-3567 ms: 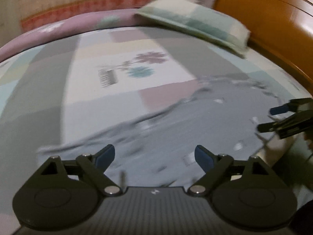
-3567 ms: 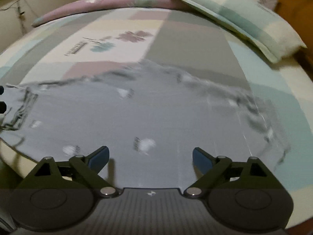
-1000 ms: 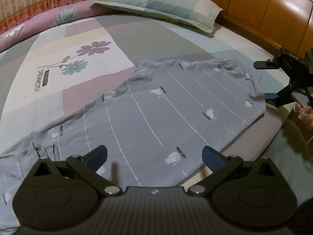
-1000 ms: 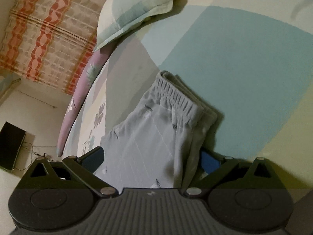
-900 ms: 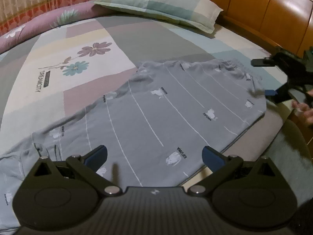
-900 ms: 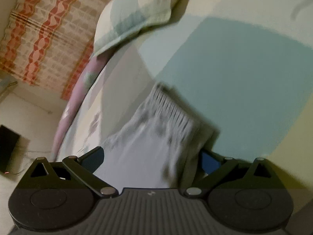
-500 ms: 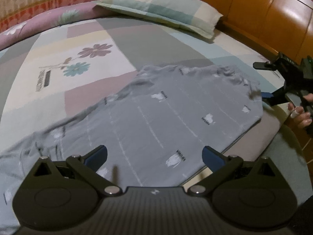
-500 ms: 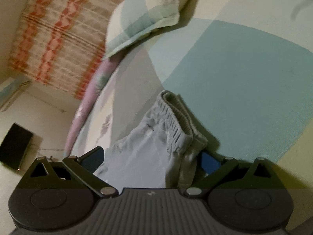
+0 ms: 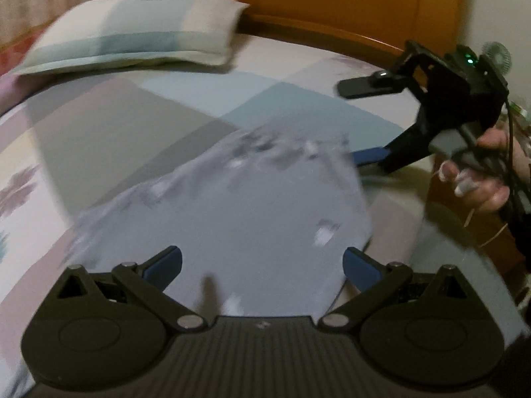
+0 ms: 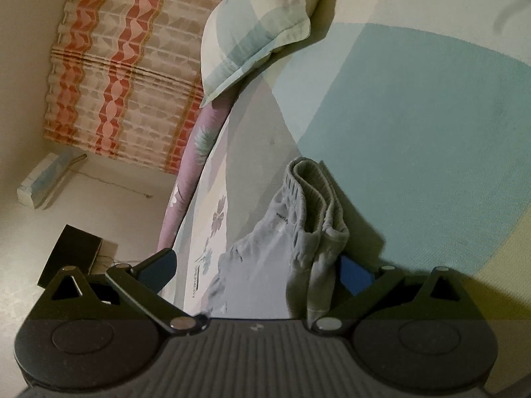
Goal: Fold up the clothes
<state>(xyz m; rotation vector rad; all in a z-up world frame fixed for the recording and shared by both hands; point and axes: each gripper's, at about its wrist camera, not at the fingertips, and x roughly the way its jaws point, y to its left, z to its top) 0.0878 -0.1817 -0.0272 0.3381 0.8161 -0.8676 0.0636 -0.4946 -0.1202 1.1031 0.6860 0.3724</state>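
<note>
Grey pants (image 9: 252, 199) with small white prints lie spread on the patchwork bedsheet (image 9: 139, 116), blurred in the left wrist view. My left gripper (image 9: 262, 262) hovers open over the lower part of the cloth with nothing between its fingers. At the right, my right gripper (image 9: 348, 122) is held by a hand (image 9: 481, 179), open, its lower blue finger (image 9: 368, 157) at the waistband corner. In the right wrist view, which is rolled sideways, the ribbed waistband (image 10: 308, 199) lies bunched between the open fingers of my right gripper (image 10: 257, 270), against the right pad (image 10: 355, 275).
A checked pillow (image 9: 132, 33) rests against the wooden headboard (image 9: 332, 0). A rolled pink blanket (image 10: 195, 146) runs along the bed's far side. A red-striped curtain (image 10: 116, 66) and a black box (image 10: 69, 258) on the floor stand beyond the bed.
My left gripper has swung right and closer to the waistband end, blurring its view. My right gripper stays open at the waistband, whose folds have bunched up more between the fingers.
</note>
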